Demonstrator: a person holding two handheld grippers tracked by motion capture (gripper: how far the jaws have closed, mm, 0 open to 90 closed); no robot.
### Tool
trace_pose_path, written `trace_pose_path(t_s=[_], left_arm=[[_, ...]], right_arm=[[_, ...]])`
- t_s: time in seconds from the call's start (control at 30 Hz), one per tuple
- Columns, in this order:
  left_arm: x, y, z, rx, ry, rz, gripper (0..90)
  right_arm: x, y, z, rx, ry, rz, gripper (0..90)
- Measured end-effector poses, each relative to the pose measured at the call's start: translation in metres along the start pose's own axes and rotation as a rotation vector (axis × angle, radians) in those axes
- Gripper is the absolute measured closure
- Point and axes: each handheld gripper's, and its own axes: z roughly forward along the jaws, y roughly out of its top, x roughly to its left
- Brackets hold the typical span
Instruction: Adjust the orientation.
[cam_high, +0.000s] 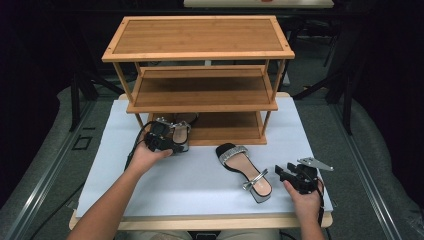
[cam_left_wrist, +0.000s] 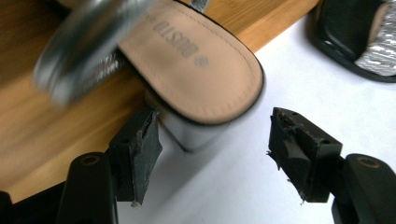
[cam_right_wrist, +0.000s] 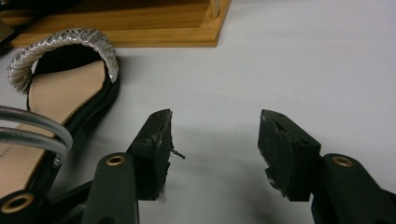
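Left gripper gapes behind sandal on rack; another sandal nearby.

Blurred silver strap, perhaps moving

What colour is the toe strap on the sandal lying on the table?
Silver toe strap, clearest in the right gripper view.

Black-and-silver sandal – tan insole, honey-brown bamboo rack, pale grey-white mat
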Motion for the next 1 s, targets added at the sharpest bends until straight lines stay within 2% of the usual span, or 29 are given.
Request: trace_pose_path(t_s=[0.1,0.17,0.27,0.37,0.4,0.43,0.47,0.53,0.57,0.63,0.67,0.73,0.8,0.9,0.97,1.0], left_arm=[[-0.008,-0.014,-0.012,-0.004,0.021,0.01,34.1],[-0.012,-0.025,-0.019,-0.008,0.011,0.023,36.1],[-0.019,-0.04,-0.027,0.001,-0.014,0.013,38.7],[-0.024,-0.055,-0.033,0.013,-0.025,0.007,39.8],[-0.025,-0.059,-0.035,0.015,-0.026,0.0,40.3],[-0.025,-0.063,-0.036,0.012,-0.024,-0.007,40.3],[-0.025,-0.067,-0.038,0.005,-0.028,-0.016,40.5],[-0.025,-0.074,-0.042,0.004,-0.038,-0.034,40.6],[-0.025,-0.076,-0.044,-0.003,-0.041,-0.035,40.6],[-0.025,-0.082,-0.049,-0.005,-0.042,-0.022,40.6],[-0.026,-0.085,-0.051,-0.009,-0.036,-0.014,40.6],[-0.027,-0.093,-0.053,-0.013,-0.024,-0.012,40.7],[-0.026,-0.1,-0.052,-0.003,-0.021,-0.013,40.9],[-0.026,-0.105,-0.05,0.009,-0.039,-0.025,41.2],[-0.026,-0.106,-0.051,0.012,-0.04,-0.024,41.2],[-0.026,-0.106,-0.051,-0.001,-0.028,-0.031,41.2]], right_arm=[[0.003,0.001,-0.001,-0.005,-0.005,-0.011,43.6],[0.005,0.003,-0.003,-0.016,-0.004,-0.016,43.5],[0.009,0.005,-0.004,-0.002,0.006,-0.005,43.4],[0.014,0.006,-0.006,0.026,0.009,-0.017,43.4],[0.015,0.007,-0.008,0.05,0.021,-0.023,43.5],[0.018,0.008,-0.009,0.057,-0.011,-0.027,43.4],[0.019,0.01,-0.009,0.064,-0.018,-0.034,43.4],[0.021,0.013,-0.011,0.089,0.019,-0.039,43.4],[0.023,0.014,-0.012,0.09,-0.002,-0.044,43.3],[0.025,0.019,-0.013,0.115,0.022,-0.058,43.1],[0.028,0.021,-0.014,0.123,-0.008,-0.067,43.1],[0.03,0.028,-0.015,0.143,0.032,-0.082,43.0],[0.035,0.036,-0.017,0.15,0.001,-0.098,42.8],[0.041,0.05,-0.019,0.169,0.044,-0.112,42.1],[0.045,0.06,-0.019,0.187,0.063,-0.118,41.5],[0.048,0.064,-0.018,0.192,0.063,-0.121,40.6]])
